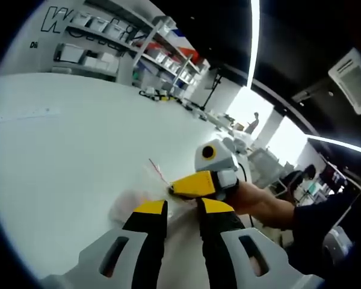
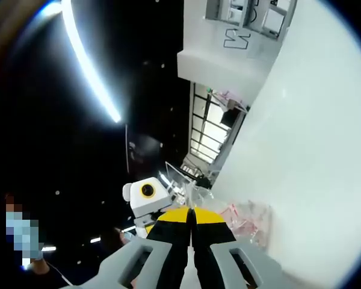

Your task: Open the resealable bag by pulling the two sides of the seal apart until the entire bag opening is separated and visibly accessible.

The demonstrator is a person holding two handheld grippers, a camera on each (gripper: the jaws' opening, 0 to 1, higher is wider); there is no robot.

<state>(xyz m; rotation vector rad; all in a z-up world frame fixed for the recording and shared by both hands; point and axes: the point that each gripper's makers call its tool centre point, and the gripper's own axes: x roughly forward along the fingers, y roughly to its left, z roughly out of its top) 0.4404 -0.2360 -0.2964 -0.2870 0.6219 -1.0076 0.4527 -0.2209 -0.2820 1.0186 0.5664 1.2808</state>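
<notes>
The clear bag (image 1: 159, 180) is held above the white counter (image 1: 66, 156), at 12 o'clock of the left tongs (image 1: 183, 208), which stand narrowly apart. The right tongs (image 2: 191, 214) are closed on the seal. The thin film can slip out if it is pulled unevenly.

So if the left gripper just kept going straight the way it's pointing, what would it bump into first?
Most likely the clear resealable bag lying just past its tips on the white table, with the right gripper pinching the bag's edge a little to the side. Depth is hard to judge in this fisheye view.
</notes>
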